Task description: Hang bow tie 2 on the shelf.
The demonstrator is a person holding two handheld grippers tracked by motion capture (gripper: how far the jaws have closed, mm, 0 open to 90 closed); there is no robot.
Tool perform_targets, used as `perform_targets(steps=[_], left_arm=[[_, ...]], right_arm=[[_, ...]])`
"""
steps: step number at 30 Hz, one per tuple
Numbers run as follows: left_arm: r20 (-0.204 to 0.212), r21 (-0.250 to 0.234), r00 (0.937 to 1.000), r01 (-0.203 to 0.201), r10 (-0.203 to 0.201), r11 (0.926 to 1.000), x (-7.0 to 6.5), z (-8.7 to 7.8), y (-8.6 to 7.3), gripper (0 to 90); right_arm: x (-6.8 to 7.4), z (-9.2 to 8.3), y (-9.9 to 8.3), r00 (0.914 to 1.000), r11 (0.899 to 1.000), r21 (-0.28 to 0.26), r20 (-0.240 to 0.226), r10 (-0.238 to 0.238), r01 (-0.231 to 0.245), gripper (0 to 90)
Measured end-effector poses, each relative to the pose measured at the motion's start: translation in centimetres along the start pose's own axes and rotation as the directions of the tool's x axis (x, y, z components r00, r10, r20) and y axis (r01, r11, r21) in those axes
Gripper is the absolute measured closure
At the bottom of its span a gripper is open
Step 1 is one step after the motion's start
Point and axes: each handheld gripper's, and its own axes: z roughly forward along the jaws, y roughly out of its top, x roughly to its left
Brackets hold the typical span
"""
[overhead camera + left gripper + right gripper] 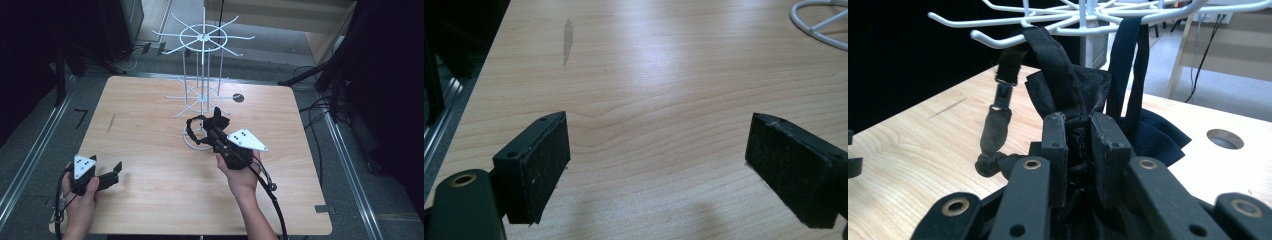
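The wire rack point(202, 90) stands at the table's point(150, 165) far middle; the bag point(207, 127) sits at its base, the right gripper point(218, 131) just nearer, the left gripper point(116, 172) near-left

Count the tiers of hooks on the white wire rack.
2. The upper tier rings the top of the rack's pole; the lower tier sits above the table, just behind the black bag.

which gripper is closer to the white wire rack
Right. The right gripper is at the white wire rack's base, shut on a black bag. The left gripper rests open, far off by the table's near corner.
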Motion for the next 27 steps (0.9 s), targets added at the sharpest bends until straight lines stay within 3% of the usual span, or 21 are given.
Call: perform_targets(steps=[8,13,19,27], left_arm=[[0.001,0.0,1.0,0.001,-0.001,1.0,0.0,0.0,0.0,11.2],[0.001,0.0,1.0,0.001,-0.001,1.0,0.0,0.0,0.0,11.3],[0.001,0.001,1.0,-0.001,0.001,1.0,0.0,0.0,0.0,11.3],[-0.002,0.003,1.0,-0.005,0.005,1.0,-0.1,0.0,0.0,11.3]], right_arm=[[-0.3,0.6,-0.3,0.9998,1.0,0.012,-0.013,0.011,-0.011,75.7],[-0.6,0.2,-0.5,0.9989,1.0,-0.002,-0.042,0.021,-0.021,61.4],[-1.2,-0.4,-0.6,0.9975,1.0,-0.008,-0.065,0.028,-0.028,52.2],[-1.7,-1.4,-1.0,0.9979,1.0,-0.014,-0.062,0.019,-0.019,36.9]])
